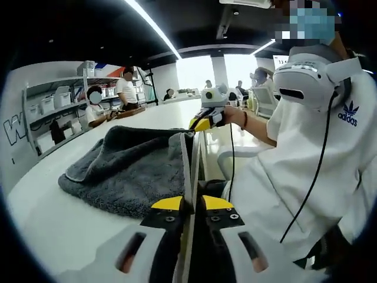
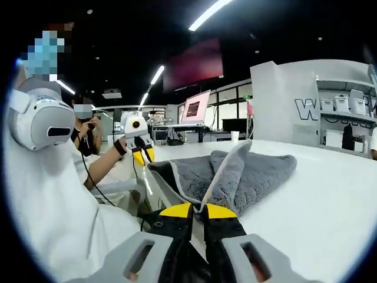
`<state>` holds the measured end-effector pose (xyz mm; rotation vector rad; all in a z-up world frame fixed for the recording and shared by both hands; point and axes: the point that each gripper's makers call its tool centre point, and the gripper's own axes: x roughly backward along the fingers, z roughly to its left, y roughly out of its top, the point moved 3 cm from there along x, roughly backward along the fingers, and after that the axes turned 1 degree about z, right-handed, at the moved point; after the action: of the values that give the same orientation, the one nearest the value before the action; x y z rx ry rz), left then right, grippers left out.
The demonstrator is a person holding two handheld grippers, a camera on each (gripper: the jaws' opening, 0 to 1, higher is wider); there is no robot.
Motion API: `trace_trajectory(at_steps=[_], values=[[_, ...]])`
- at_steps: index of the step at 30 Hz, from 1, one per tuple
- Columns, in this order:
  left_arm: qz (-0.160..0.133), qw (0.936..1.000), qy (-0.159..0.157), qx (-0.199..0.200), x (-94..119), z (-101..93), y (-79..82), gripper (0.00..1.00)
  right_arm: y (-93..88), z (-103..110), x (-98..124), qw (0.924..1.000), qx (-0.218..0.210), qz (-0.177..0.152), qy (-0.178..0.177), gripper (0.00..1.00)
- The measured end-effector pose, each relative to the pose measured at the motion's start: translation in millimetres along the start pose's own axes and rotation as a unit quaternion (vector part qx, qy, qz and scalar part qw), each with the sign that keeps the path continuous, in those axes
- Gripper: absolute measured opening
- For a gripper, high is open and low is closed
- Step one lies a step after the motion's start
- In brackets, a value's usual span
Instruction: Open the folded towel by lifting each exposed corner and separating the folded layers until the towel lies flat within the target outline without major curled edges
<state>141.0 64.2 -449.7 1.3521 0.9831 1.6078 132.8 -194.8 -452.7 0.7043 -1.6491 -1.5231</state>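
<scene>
Grey towel (image 1: 126, 168) lying rumpled on the white table (image 1: 53, 218), its near edge raised taut between the left gripper (image 1: 191, 204) and right gripper (image 2: 204, 209), each with jaws apparently closed upon a corner, beside a person in a white shirt (image 1: 294, 177).

An open-plan lab: storage shelves (image 1: 59, 109) (white bins), monitors (image 2: 197, 107), seated workers, ceiling strip lights (image 1: 150, 23).
</scene>
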Motion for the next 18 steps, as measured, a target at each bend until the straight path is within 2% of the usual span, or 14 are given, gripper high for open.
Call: trace_trajectory(at_steps=[8,10,12,18], values=[[-0.009,0.9999,0.004,0.003,4,2.1,2.3,0.11,-1.6,-1,5,1.0,0.0,0.003,0.003,0.0],[0.009,0.9999,0.008,-0.002,1,2.9,-2.9,0.12,-2.4,0,5,1.0,-0.001,0.004,0.003,0.0],[0.015,0.9998,0.009,-0.003,-1,3.6,-5.3,0.15,-2.7,0,5,1.0,0.001,0.006,0.004,0.0],[0.034,0.9993,0.019,-0.003,-5,7.6,-10.0,0.13,-1.6,0,5,1.0,0.001,0.003,0.003,0.0]])
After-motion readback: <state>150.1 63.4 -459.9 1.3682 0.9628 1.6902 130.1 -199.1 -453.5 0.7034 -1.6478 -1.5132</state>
